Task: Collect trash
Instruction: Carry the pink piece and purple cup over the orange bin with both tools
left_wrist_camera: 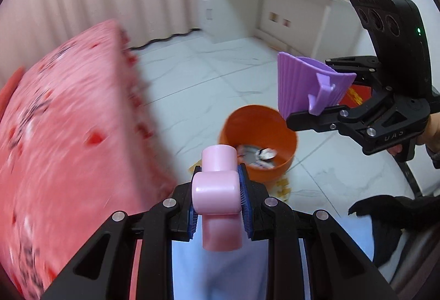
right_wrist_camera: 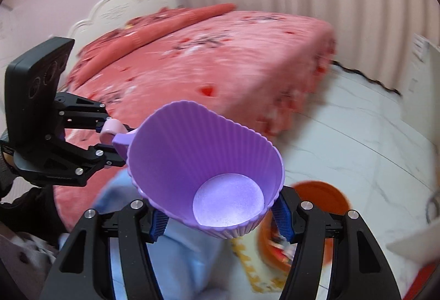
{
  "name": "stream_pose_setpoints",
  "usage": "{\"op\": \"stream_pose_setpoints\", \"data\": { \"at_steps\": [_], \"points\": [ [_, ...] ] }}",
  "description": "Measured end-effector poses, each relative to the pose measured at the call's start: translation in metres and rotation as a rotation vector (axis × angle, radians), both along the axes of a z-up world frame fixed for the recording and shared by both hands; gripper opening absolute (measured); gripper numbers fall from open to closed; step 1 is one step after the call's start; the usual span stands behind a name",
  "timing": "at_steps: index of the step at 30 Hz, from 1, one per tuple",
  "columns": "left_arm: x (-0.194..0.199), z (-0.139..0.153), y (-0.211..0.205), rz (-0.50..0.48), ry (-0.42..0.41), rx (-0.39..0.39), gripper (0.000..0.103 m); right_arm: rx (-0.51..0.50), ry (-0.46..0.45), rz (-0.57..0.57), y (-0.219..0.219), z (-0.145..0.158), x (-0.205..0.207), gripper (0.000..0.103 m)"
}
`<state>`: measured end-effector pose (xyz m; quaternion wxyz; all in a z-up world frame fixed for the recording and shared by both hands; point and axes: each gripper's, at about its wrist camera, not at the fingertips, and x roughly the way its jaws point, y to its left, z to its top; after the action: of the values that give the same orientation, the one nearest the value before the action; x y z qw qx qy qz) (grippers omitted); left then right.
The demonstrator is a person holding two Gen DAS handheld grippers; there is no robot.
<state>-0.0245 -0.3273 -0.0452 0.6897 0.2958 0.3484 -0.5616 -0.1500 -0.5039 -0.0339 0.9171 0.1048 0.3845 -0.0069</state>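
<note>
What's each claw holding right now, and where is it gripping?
Left claw: pink T-shaped tube piece, clamped across its crossbar. Right claw: purple ribbed cup, squeezed across its lower body near the base.

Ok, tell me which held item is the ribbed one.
The purple silicone cup in the right gripper: fluted walls, small handle. The pink T-shaped piece in the left gripper is smooth.

Each gripper [left_wrist_camera: 217, 203] was a black linkage frame studded with round silver screws, its fingers lined with ribbed blue pads [left_wrist_camera: 243, 198]. The right gripper [left_wrist_camera: 310, 96], at three o'clock, carried a black three-lens camera block [left_wrist_camera: 396, 33] with a green light.
</note>
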Motion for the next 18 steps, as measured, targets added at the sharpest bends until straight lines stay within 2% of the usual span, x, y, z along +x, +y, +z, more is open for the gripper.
{"op": "stream_pose_setpoints", "data": {
  "at_steps": [7,13,18],
  "points": [
    [-0.011,-0.023,-0.082,-0.138,0.023,0.032,0.027,0.026,0.043,-0.214,-0.089,-0.033,-0.044,0.062],
    [-0.017,-0.054,-0.139,-0.203,0.066,0.065,0.027,0.066,0.076,-0.305,-0.135,-0.061,-0.069,0.062],
    [-0.014,-0.075,-0.164,-0.204,0.097,0.085,0.029,0.097,0.102,-0.341,-0.161,-0.083,-0.073,0.062]
  ]
}}
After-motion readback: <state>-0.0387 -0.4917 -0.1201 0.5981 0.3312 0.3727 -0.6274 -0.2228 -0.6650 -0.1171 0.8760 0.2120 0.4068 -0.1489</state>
